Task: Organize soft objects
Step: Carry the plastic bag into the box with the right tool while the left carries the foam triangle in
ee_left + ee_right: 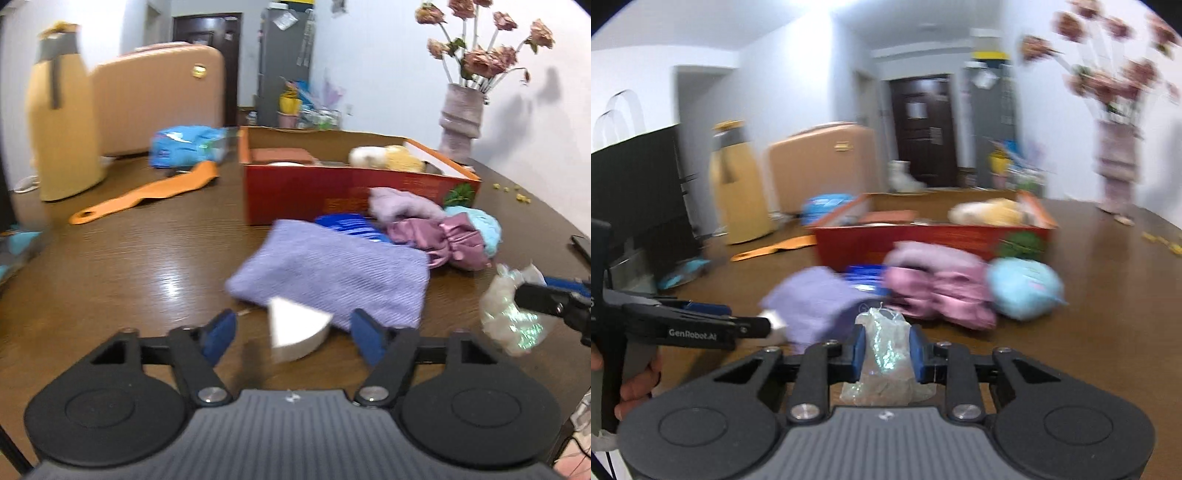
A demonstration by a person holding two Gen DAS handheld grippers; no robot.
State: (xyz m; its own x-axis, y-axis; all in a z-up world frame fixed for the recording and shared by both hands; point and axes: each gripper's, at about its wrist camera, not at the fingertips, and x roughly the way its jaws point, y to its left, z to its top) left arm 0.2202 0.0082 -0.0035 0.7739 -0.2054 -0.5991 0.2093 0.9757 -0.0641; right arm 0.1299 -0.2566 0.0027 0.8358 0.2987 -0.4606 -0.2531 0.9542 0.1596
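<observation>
My right tool (886,352) gripped the shiny pouch (884,354) for the box (923,240) ahead; my left tool (291,332) stood open around a white wedge (293,328).

Right gripper (886,349) clamped on an iridescent plastic wad (884,363). Left gripper (291,328) jaws apart, a white wedge (293,326) between them, contact unclear.

Black tool (884,350), blue pads (860,350), silver screws (803,411)
</observation>
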